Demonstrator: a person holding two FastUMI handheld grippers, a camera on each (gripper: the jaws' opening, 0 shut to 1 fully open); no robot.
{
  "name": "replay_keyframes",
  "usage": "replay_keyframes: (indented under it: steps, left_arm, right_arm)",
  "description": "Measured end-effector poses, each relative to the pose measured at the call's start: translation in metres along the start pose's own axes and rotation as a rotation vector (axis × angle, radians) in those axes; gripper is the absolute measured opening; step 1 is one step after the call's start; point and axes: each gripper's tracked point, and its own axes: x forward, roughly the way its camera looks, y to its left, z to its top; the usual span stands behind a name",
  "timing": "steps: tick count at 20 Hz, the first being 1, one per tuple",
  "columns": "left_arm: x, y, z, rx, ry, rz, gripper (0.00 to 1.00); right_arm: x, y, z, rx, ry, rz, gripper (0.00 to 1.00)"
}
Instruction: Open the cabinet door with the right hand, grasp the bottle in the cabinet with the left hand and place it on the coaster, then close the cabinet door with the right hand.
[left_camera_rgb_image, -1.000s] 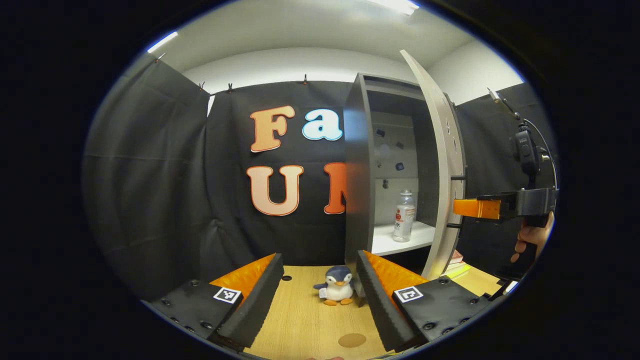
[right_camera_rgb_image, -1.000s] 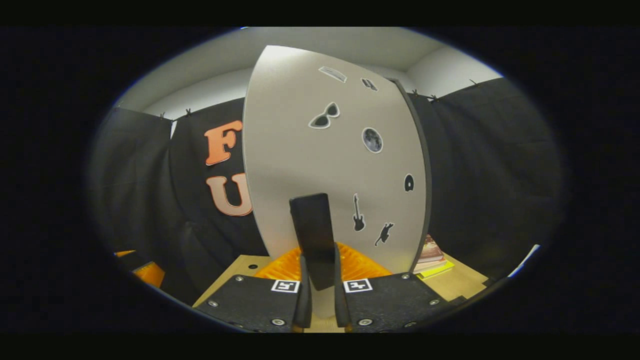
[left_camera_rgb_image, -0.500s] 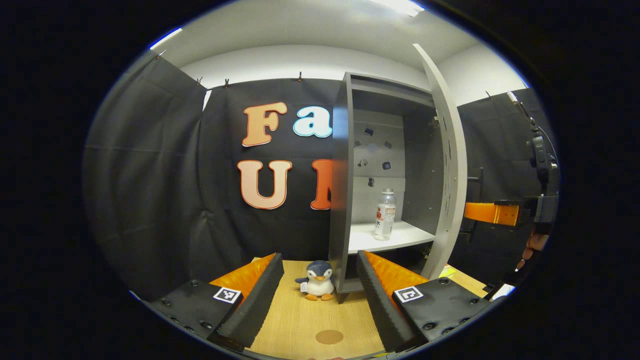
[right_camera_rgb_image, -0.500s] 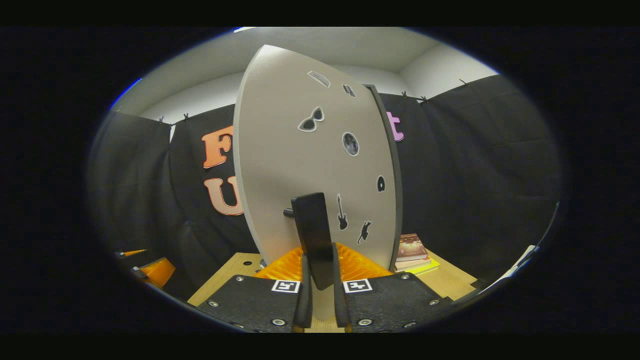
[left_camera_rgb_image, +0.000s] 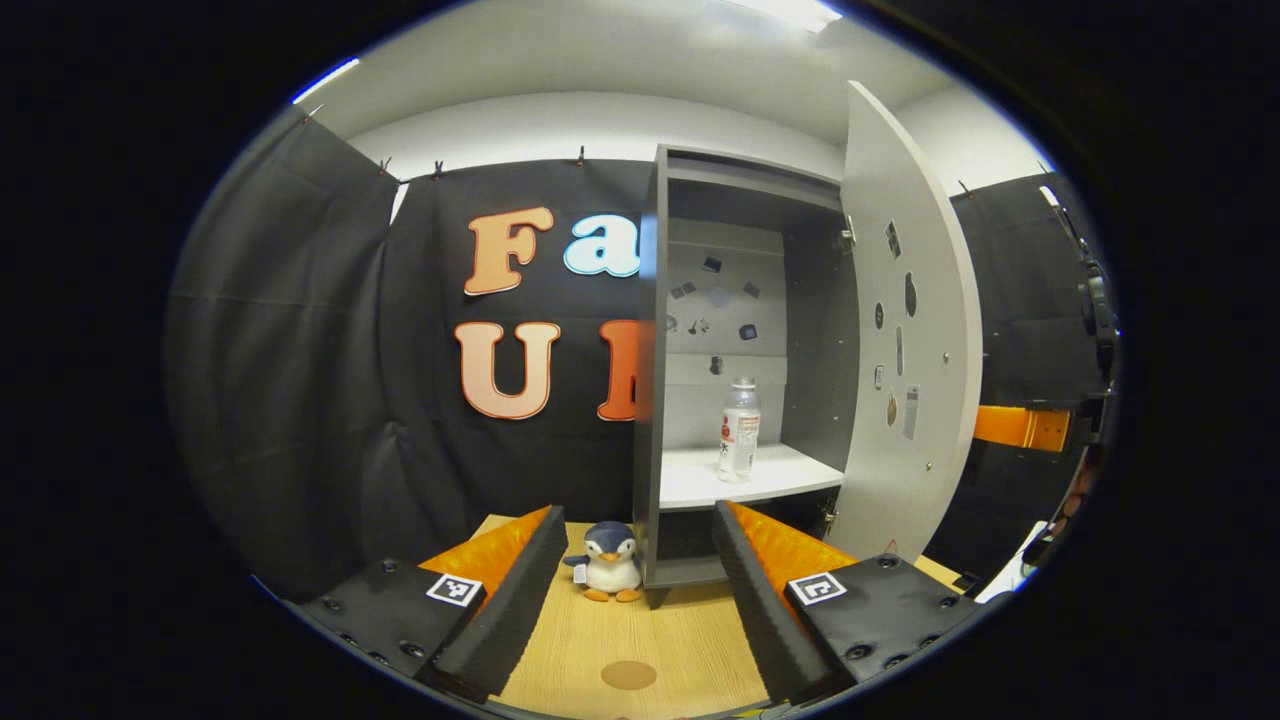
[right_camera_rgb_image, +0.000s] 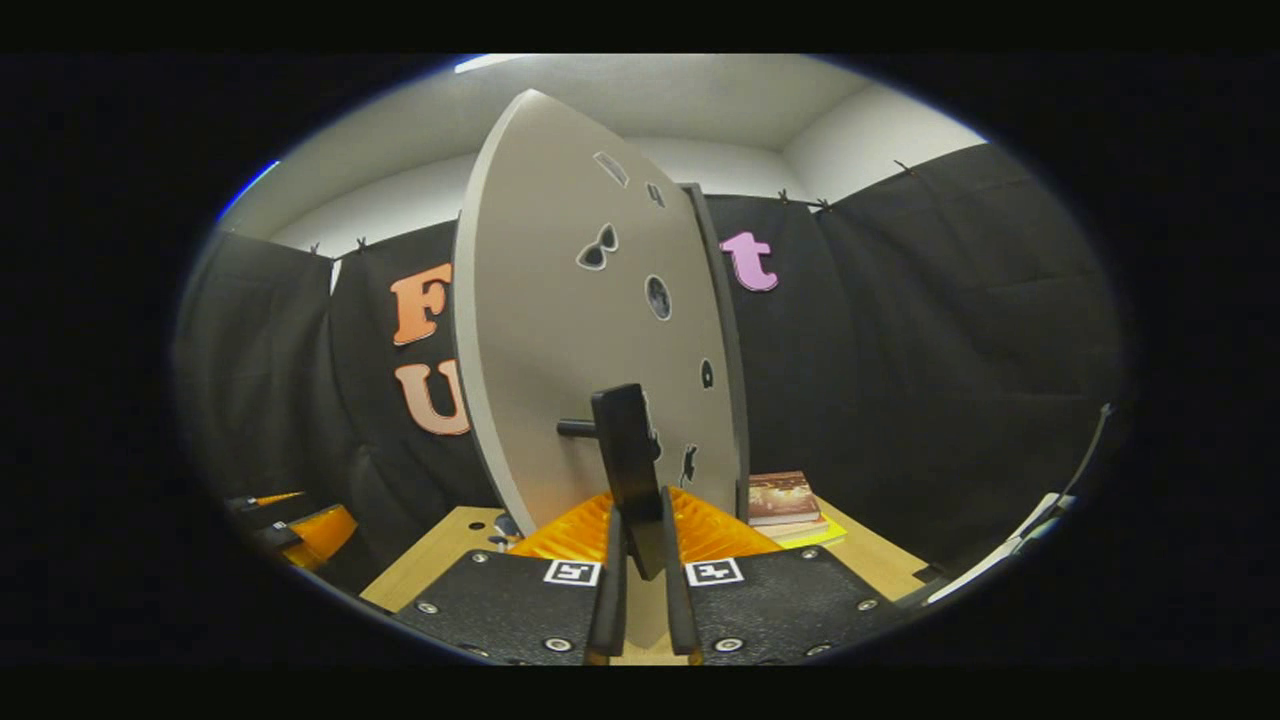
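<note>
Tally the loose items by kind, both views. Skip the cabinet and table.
Bottle: 1, upright on the cabinet shelf
Penguin plush toy: 1, on the table by the cabinet's base
Coaster: 1, round, on the table
Books: a small stack beside the door, count cannot be told; taken as 1
Total: 4

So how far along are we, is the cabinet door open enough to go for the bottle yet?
Done: the cabinet door stands wide open. In hand: the right gripper is shut on the door handle. Left: the bottle stands untouched on the cabinet shelf, the left gripper is open and short of it, the coaster is bare, and the door needs closing.
</note>
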Motion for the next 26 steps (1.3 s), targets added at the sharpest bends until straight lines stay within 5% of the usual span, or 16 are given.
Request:
replay_keyframes:
  steps: [4,5,7,11,13,15,16,26]
  left_arm:
    - [0.001,-0.015,0.001,-0.007,-0.011,-0.006,0.92]
    - [0.003,-0.018,0.0,-0.008,-0.007,-0.011,0.99]
    - [0.006,-0.026,-0.004,-0.018,0.009,-0.021,0.92]
    - [0.005,-0.041,-0.004,-0.015,0.016,-0.031,0.99]
    - [0.004,-0.048,0.002,-0.007,0.003,-0.037,0.94]
    - [0.006,-0.053,0.0,0.002,0.007,-0.044,0.92]
    - [0.007,-0.055,0.001,0.001,0.006,-0.048,0.96]
    - [0.015,-0.064,-0.007,-0.02,0.031,-0.032,0.99]
  right_arm:
    - [0.0,-0.011,0.003,0.01,-0.007,-0.015,0.17]
    - [0.001,-0.014,0.001,0.006,-0.003,-0.015,0.17]
    - [0.0,-0.02,0.003,0.0,-0.002,-0.021,0.13]
    - [-0.003,-0.034,-0.001,0.003,0.011,-0.023,0.13]
    - [-0.003,-0.039,0.002,0.013,0.0,-0.015,0.13]
    - [-0.001,-0.042,0.002,0.013,-0.002,-0.012,0.03]
    - [0.0,-0.045,0.002,0.008,-0.007,-0.01,0.09]
    - [-0.001,-0.05,0.004,0.025,0.003,0.028,0.06]
